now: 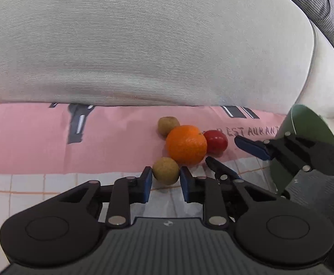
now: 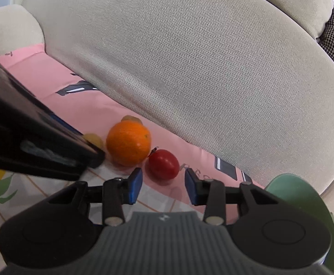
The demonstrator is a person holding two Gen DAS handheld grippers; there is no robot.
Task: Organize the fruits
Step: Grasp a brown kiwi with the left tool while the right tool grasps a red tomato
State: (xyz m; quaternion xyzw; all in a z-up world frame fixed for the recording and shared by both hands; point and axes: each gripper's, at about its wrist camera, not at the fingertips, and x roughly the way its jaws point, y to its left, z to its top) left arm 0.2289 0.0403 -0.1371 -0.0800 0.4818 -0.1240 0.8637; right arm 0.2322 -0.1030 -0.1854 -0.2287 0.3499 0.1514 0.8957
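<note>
My left gripper [image 1: 165, 176] is shut on a small brown round fruit [image 1: 165, 169], its blue pads pressing both sides. Just beyond it lie an orange [image 1: 186, 144], a second brown fruit [image 1: 168, 126] and a red tomato-like fruit [image 1: 216, 141], all bunched on the pink cloth. In the right wrist view my right gripper [image 2: 163, 180] stands open, and the red fruit [image 2: 163, 163] sits just past its tips without touching the pads. The orange [image 2: 128, 144] is to its left. The left gripper's black body [image 2: 29, 137] hides most of the held brown fruit [image 2: 94, 139].
A grey sofa back cushion [image 1: 144, 45] rises right behind the fruits. They rest on a pink printed cloth [image 1: 40, 137] over a checked sheet [image 1: 18, 183]. A green plate [image 2: 300, 197] sits at the right, beside my right gripper [image 1: 222, 150].
</note>
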